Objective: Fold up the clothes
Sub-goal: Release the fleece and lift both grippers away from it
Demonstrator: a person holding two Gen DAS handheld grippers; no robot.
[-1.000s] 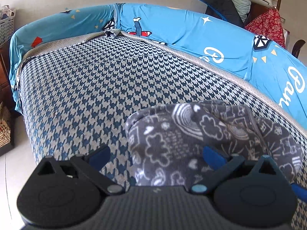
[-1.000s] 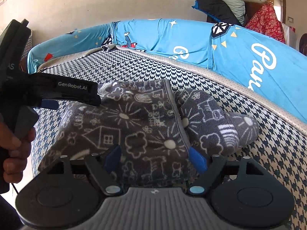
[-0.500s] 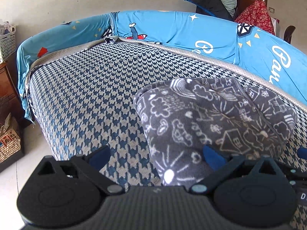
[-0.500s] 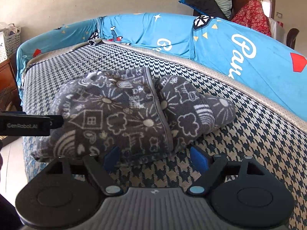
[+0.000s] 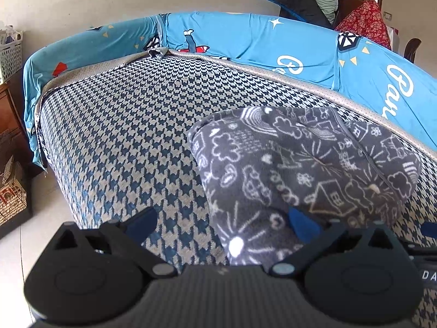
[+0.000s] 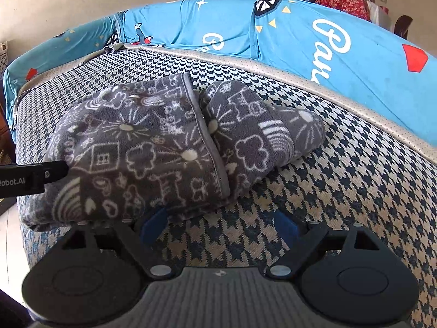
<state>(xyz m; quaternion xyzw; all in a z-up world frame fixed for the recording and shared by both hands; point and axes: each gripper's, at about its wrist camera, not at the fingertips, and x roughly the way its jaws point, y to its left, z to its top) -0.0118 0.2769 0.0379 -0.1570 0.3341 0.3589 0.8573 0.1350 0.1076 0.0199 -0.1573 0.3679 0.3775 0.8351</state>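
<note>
A grey fleece garment (image 5: 300, 164) (image 6: 153, 147) with white doodles lies folded in a thick bundle on the houndstooth sofa seat (image 5: 123, 125) (image 6: 341, 191). My left gripper (image 5: 222, 224) is open at the bundle's near left corner, its right fingertip (image 5: 303, 224) over the fleece and not pressing it. In the right wrist view the left gripper (image 6: 32, 177) shows as a black bar at the bundle's left side. My right gripper (image 6: 218, 224) hangs just in front of the bundle's near edge. Its jaws are opening, with only seat cover between them.
A bright blue printed cover (image 5: 245, 41) (image 6: 327, 35) drapes the sofa back and left arm. A white basket (image 5: 9, 57) and wooden furniture stand off the sofa's left end, above bare floor. Piled clothes (image 5: 314, 2) sit behind the backrest at upper right.
The right gripper has let go of the fleece, drawn back and widened its jaws. The left gripper slid off the top of the bundle to its left side.
</note>
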